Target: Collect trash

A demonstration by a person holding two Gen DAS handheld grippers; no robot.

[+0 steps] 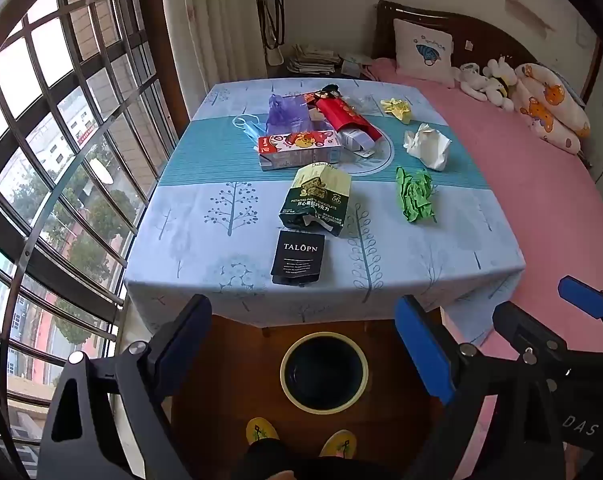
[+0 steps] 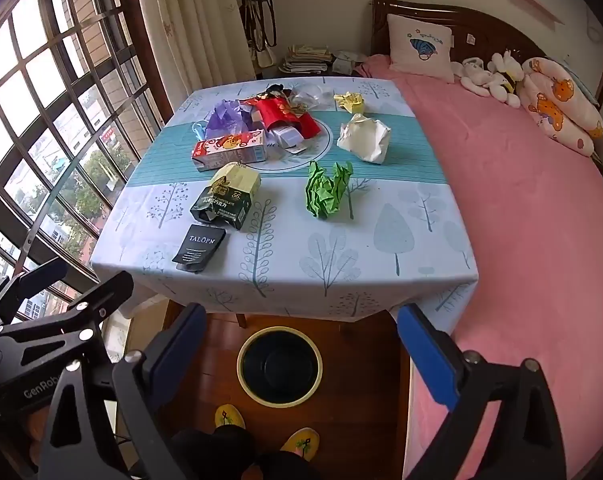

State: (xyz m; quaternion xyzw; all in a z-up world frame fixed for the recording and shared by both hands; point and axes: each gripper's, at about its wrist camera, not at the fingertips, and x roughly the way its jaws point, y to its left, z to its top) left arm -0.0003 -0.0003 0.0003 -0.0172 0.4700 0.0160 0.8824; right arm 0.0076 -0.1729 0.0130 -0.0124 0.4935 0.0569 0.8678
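Note:
Trash lies on the table (image 1: 205, 264): a black pouch (image 1: 299, 258) (image 2: 199, 246), a dark green chocolate box (image 1: 319, 200) (image 2: 227, 200), crumpled green paper (image 1: 415, 196) (image 2: 327, 190), white paper (image 1: 429, 146) (image 2: 365, 138), yellow paper (image 1: 397, 110), a red-and-white carton (image 1: 297, 150) (image 2: 229, 150), a red box (image 1: 345, 118) and a purple bag (image 1: 285, 114). A dark bin with a yellow rim (image 1: 324, 372) (image 2: 279, 364) stands on the floor under the near table edge. My left gripper (image 1: 301, 304) (image 2: 73, 280) and right gripper (image 2: 301, 312) (image 1: 549, 308) hover side by side above the bin, both open and holding nothing.
A pink bed (image 1: 521, 184) with a pillow and plush toys (image 1: 489, 80) runs along the table's right side. A barred window (image 1: 41, 160) fills the left. The person's feet in yellow slippers (image 1: 261, 430) stand by the bin. Books (image 1: 313, 60) are stacked behind the table.

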